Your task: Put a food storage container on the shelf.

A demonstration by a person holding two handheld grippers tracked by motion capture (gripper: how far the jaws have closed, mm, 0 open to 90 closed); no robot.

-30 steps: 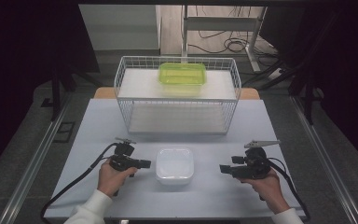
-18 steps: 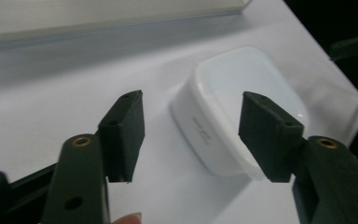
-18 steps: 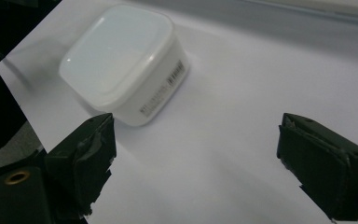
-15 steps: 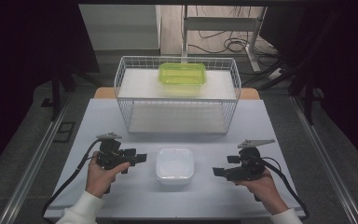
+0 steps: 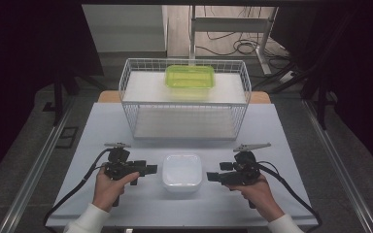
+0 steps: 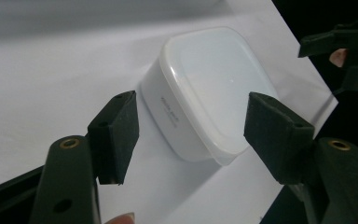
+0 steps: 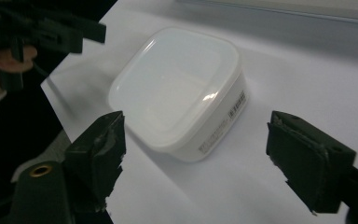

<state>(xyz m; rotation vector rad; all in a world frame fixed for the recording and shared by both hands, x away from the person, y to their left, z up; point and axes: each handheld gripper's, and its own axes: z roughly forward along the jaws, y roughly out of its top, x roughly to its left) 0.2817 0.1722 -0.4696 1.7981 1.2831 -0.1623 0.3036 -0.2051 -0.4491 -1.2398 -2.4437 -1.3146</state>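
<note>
Both hands are low over the worktop (image 5: 126,121), and the white lidded container (image 5: 182,172) sits right between them, just ahead of each set of jaws and touched by neither. The left hand-held gripper (image 5: 148,169) has just been opening its jaws; they now stand apart with nothing between them, the box's near corner just beyond the pads. The right hand-held gripper (image 5: 212,177) is released as well, jaws spread wide and empty, aimed at the opposite side of the box. From the right gripper view the container (image 7: 179,88) looks like smooth, glossy plastic with rounded corners, probably light and fairly stiff, though likely slick under the pads. The lid overhangs slightly, so a hold on the flat side walls under that rim looks safest; pinching a rounded corner could let it squirt free. Beyond both grippers stands a wire basket (image 5: 126,87) with a green container (image 5: 190,76) inside.
</note>
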